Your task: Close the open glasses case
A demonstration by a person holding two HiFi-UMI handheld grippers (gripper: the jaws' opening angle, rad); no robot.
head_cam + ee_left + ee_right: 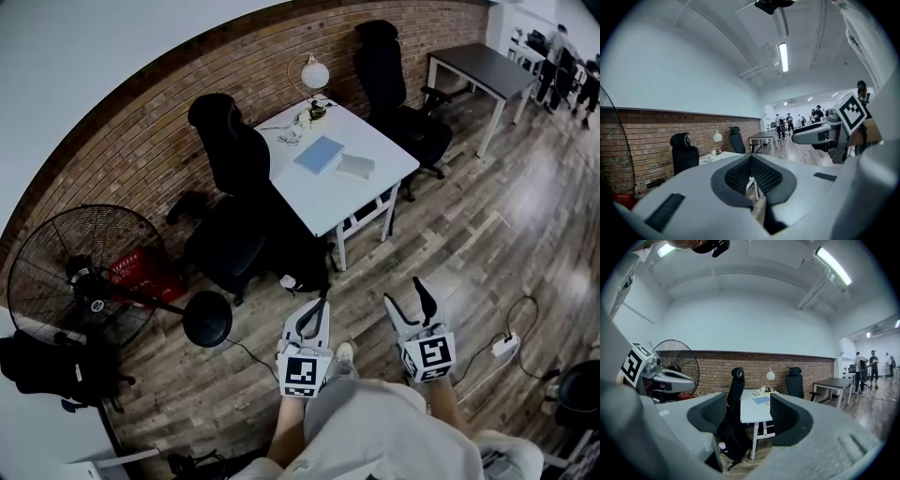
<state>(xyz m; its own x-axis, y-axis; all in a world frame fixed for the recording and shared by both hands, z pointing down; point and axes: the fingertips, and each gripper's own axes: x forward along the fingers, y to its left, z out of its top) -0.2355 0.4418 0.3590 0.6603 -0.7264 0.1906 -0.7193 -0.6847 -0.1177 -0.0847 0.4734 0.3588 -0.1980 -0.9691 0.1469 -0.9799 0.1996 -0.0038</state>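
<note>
**Both tongs held off the desk, glasses case untouched**

Head view: the person stands on the wood floor (469,244), well apart from the white desk (328,202). The left tongs (319,307) and right tongs (407,298) are held low in front of the body, side by side and pointing toward the desk. The glasses case (355,166) is a pale flat thing on the desk, near the edge at picture right, just beside a blue notebook (320,154). It is too small to tell how its lid stands. A globe lamp (314,73) stands at the far corner by the brick wall. One black chair (234,141) is at the desk's left edge and a second chair (384,66) is past the far edge. A floor fan (80,277) stands well to the left.

Left gripper view: the jaws are pressed together with nothing between them. The desk and chairs sit far behind, and the right tongs show at the right.

Right gripper view: the jaws are spread wide and empty. The desk shows in the gap, far off, with the notebook on top. The left tongs show at the left, in front of the fan.
</note>
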